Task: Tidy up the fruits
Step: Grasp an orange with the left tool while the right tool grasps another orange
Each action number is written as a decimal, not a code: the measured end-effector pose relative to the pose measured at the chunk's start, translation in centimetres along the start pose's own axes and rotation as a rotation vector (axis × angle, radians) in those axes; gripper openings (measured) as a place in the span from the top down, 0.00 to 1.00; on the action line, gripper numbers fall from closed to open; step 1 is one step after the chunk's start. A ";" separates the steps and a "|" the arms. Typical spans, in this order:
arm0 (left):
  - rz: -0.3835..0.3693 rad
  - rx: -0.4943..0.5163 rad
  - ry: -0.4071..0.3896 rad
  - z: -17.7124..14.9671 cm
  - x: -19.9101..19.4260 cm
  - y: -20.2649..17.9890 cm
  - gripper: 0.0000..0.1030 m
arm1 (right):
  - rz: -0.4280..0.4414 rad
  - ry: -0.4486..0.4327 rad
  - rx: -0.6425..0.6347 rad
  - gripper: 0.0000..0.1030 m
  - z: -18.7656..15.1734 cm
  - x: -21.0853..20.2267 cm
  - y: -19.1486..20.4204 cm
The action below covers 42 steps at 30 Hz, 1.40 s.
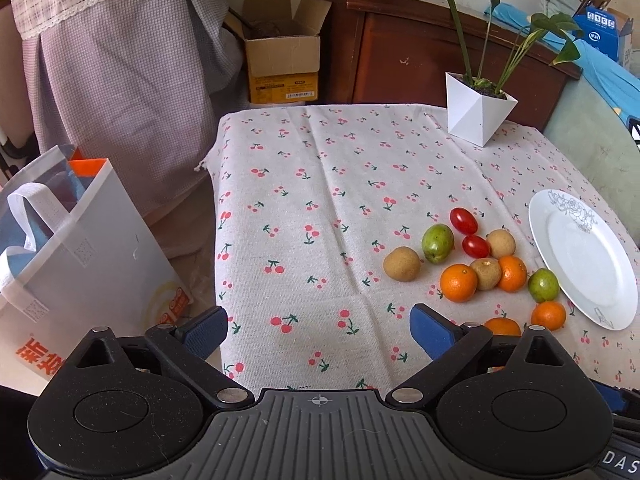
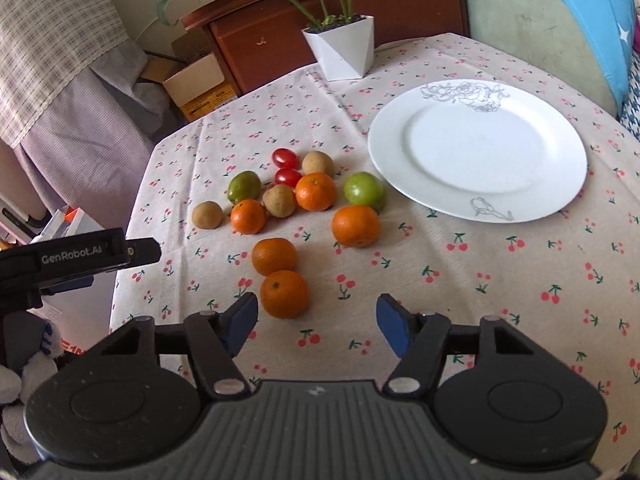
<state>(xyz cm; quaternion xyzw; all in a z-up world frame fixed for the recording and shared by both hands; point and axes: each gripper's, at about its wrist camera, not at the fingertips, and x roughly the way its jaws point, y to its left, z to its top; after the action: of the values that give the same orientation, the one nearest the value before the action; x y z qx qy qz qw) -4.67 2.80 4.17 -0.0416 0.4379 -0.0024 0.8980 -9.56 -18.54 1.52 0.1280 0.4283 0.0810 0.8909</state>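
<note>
Left tongs open, nothing between the blue pads, hovering above bare cherry-print cloth on the tabletop. Right tongs also gaping, pads clear of everything; nearest mandarin sits just beyond the left pad, not between the two.

Fruit ahead of the right tongs, loose on the cloth: second mandarin touching the nearest one, a third further out to the right. Behind these a tight cluster: two more mandarins, three brown longan-like fruits, two green fruits, two cherry tomatoes.

White plate ahead and right of the right tongs, holds no fruit; one green fruit just beside its rim.

White faceted planter at the far edge, behind the plate. Shopping bag on the floor left of the left tongs.
</note>
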 end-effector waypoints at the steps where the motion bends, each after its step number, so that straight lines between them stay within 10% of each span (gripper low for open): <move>1: -0.004 0.003 -0.002 0.0 0.0 -0.1 0.06 | 0.005 -0.002 -0.006 0.38 0.0 0.2 0.1; 13: -0.041 0.023 -0.007 -0.4 0.4 -1.4 0.14 | 0.019 -0.031 -0.070 0.71 -0.5 1.7 0.9; 42: -0.249 0.165 -0.080 -2.7 0.8 -9.1 0.42 | -0.030 -0.046 -0.014 0.71 4.0 -2.6 -5.6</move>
<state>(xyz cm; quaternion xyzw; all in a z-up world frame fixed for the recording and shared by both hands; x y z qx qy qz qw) -6.03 -6.54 2.62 -0.0215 0.3915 -0.1480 0.9080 -7.84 -25.15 4.13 0.1173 0.4090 0.0675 0.9024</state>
